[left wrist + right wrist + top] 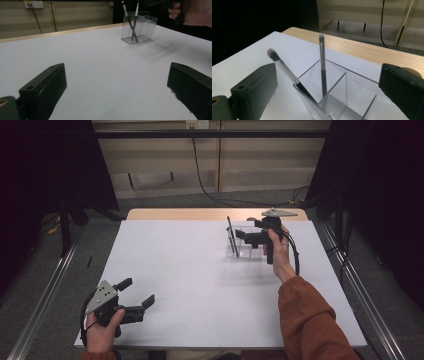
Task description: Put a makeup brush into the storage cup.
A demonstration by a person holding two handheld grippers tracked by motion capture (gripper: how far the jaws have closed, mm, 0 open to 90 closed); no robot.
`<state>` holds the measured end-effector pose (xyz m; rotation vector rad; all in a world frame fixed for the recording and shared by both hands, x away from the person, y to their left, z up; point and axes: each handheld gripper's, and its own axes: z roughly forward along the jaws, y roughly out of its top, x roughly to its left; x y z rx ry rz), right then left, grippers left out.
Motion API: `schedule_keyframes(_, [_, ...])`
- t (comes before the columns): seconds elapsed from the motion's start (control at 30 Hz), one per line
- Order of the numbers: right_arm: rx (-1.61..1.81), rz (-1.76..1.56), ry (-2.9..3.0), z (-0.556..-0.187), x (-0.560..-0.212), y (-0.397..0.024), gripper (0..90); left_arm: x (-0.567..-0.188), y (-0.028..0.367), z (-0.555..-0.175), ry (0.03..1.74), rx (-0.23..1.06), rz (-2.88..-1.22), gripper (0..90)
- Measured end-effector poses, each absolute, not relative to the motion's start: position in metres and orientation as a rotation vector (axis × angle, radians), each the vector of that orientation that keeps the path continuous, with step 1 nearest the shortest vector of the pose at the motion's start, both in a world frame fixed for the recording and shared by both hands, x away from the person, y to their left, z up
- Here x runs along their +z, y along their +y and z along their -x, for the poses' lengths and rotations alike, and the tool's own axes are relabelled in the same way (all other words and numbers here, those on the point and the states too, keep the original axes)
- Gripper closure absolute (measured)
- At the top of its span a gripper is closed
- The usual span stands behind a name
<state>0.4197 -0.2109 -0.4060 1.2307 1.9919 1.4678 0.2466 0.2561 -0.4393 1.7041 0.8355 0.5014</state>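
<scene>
The right gripper point(248, 236), jaws wide and empty, hung over the clear acrylic divided holder point(241, 241) at upper right, where two thin grey-tipped makeup brushes point(322, 65) leaned; a careless withdrawal might topple them.

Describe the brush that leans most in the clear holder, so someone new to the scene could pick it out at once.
On the white table, look toward the far right, where a clear holder with dividers stands by the right gripper. Two brushes stand in it, bristles up. The leaning brush tilts steeply out over the holder's rim and has a dark-tipped head, while the upright brush beside it stands nearly straight with a pale head.
</scene>
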Motion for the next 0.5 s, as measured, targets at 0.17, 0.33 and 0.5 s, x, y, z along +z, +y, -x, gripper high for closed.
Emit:
schedule_keyframes(0.17, [1.439, -1.228, 1.959, -0.406, -0.403, -0.214, 1.8, -0.439, 0.255, -0.247, 0.828, 0.506, -1.708, 2.5])
schedule_keyframes(0.33, [1.41, -1.218, 1.955, -0.393, -0.405, -0.215, 1.6, -0.438, 0.254, -0.249, 0.824, 0.502, -1.71, 2.5])
schedule_keyframes(0.5, [1.431, -1.196, 1.937, -0.382, -0.403, -0.225, 1.6, -0.438, 0.254, -0.249, 0.821, 0.504, -1.708, 2.5])
